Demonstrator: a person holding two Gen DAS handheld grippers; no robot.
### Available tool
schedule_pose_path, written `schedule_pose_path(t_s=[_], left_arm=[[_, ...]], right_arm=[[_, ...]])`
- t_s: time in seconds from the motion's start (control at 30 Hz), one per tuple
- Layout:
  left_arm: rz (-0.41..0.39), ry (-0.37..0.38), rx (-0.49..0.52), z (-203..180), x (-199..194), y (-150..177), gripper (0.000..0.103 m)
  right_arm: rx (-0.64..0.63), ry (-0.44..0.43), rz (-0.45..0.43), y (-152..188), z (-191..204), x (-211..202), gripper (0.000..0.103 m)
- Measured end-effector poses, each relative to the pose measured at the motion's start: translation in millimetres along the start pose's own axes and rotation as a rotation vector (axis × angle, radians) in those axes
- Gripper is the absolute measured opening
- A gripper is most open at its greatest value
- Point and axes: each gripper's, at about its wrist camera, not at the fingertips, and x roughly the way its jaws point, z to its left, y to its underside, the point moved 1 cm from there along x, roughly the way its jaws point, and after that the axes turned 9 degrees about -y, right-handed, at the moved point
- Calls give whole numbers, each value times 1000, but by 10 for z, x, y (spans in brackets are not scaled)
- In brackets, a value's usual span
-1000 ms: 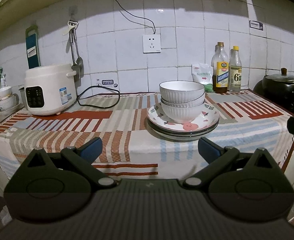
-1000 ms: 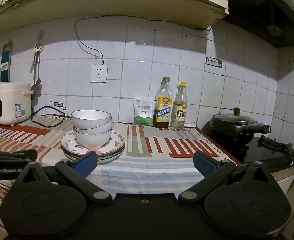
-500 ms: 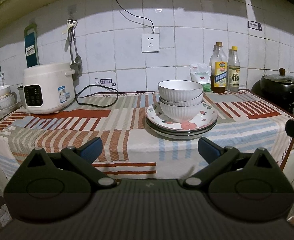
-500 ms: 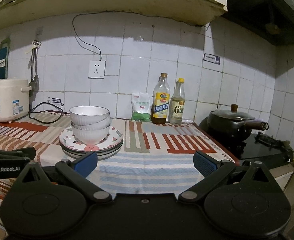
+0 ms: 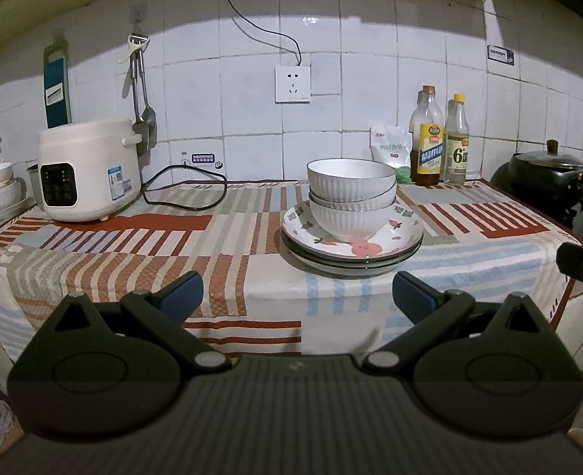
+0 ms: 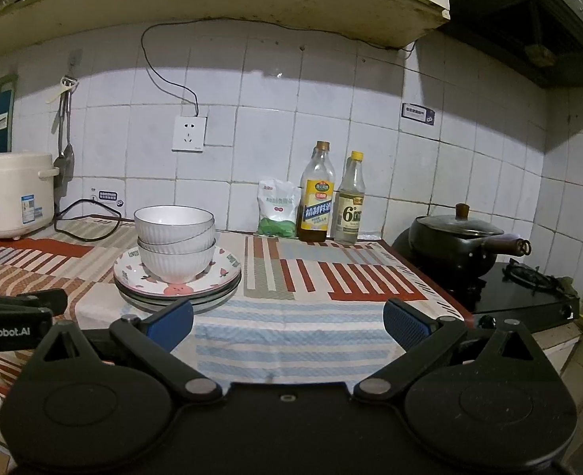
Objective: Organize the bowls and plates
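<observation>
- Left gripper (image 5: 297, 291) hangs with jaws spread wide and empty at the lower centre of its frame; the stacked bowls (image 5: 351, 198) stand just right of centre, straight ahead on the plates (image 5: 351, 247).
- Right gripper (image 6: 287, 322), also spread and empty, sees the stack at centre left, so the left one seems better lined up.
- Striped cloth (image 6: 311, 277) lies bare to the right; bottles (image 6: 317, 194) stand behind.

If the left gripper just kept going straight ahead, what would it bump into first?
Probably the stack of plates with bowls on it. It sits ahead between the open fingers of the left gripper, slightly right of centre. Depth is hard to judge, so it might meet the counter's cloth-covered edge first.
</observation>
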Motion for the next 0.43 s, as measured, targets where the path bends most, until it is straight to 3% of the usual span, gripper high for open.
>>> schedule_pose_path(t_s=[0.43], left_arm=[[-25, -14, 31, -54, -70, 3, 103]], right_arm=[[-8, 3, 17, 16, -11, 31, 103]])
